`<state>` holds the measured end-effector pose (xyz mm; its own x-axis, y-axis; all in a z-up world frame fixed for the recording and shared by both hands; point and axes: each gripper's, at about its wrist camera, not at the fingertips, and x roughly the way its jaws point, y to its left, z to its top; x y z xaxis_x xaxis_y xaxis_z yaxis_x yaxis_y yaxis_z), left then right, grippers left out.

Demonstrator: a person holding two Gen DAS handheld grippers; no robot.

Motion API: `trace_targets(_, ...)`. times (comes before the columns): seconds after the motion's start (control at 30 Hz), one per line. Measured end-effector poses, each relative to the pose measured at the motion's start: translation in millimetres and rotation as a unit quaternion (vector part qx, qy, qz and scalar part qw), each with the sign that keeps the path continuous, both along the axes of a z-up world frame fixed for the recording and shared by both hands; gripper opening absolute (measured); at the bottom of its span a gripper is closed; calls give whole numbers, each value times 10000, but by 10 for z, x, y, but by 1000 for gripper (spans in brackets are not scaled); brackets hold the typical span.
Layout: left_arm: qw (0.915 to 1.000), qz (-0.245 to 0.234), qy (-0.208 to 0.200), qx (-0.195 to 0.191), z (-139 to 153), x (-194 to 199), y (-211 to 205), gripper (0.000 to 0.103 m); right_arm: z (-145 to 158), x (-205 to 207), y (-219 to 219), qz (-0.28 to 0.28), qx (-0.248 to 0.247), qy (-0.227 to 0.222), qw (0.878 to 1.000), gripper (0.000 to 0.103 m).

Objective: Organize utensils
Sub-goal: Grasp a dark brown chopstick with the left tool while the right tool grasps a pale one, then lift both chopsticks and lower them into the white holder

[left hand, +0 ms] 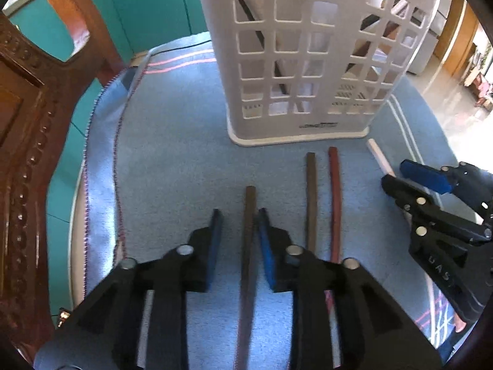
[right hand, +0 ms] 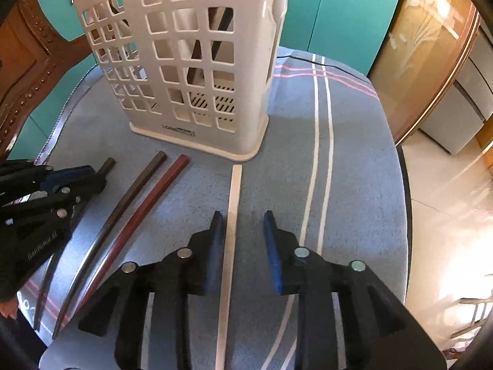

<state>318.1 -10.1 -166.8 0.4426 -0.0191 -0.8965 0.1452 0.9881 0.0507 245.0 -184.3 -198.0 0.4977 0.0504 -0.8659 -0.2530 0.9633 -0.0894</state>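
Several chopsticks lie side by side on a blue cloth in front of a white lattice utensil basket (left hand: 308,61) (right hand: 191,71). My left gripper (left hand: 238,215) is open, its fingers either side of a dark brown chopstick (left hand: 248,246). To its right lie another brown chopstick (left hand: 311,200) (right hand: 135,191) and a red one (left hand: 335,200) (right hand: 154,197). My right gripper (right hand: 242,219) is open around a white chopstick (right hand: 231,231), whose tip shows in the left wrist view (left hand: 379,157). The right gripper also shows in the left wrist view (left hand: 397,172), and the left gripper in the right wrist view (right hand: 89,175). The basket holds several sticks.
The blue cloth (left hand: 172,154) (right hand: 354,154) with white and pink stripes covers a round table. A carved wooden chair (left hand: 27,141) stands at the left. Teal cabinets (right hand: 339,15) stand behind. Tiled floor (right hand: 446,215) lies past the right edge.
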Motion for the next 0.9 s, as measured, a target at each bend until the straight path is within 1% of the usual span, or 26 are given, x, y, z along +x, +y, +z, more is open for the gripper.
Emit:
trace_targets(0.1, 10000, -6, -22, 29, -11, 22, -40, 27, -46, 47, 4, -35, 31, -5, 10000, 29)
trace_targets(0.23, 9999, -31, -63, 77, 0, -76, -75, 27, -37, 56, 6, -50, 17, -49, 10000, 29)
trace_targets(0.27, 9999, -32, -67, 78, -1, -78, -79, 27, -14, 130, -6, -58, 33, -44, 10000, 29)
trace_targets(0.47, 9999, -54, -84, 97, -8, -136, 2, 27, 3, 240, -46, -83, 114, -10, 9999, 29)
trace_targets(0.57, 9999, -106, -75, 55, -5, -152, -12, 20, 5, 270, -24, -18, 156, 8, 9999, 20)
trace_targets(0.63, 9999, -150, -76, 40, -7, -168, -35, 14, 6, 263, 25, 67, 157, 9, 9999, 10)
trace_targets(0.73, 9998, -193, -86, 39, -17, -178, -95, 8, 6, 259, 60, 81, 151, -5, 9999, 8)
trace_targets(0.8, 9997, -196, -109, 38, -20, -181, -115, 8, 9, 268, 47, 67, 213, -4, 9998, 8)
trace_targets(0.9, 9997, -168, -170, -26, 12, -197, -101, 7, 47, 258, 8, 40, 458, -31, 9989, 6)
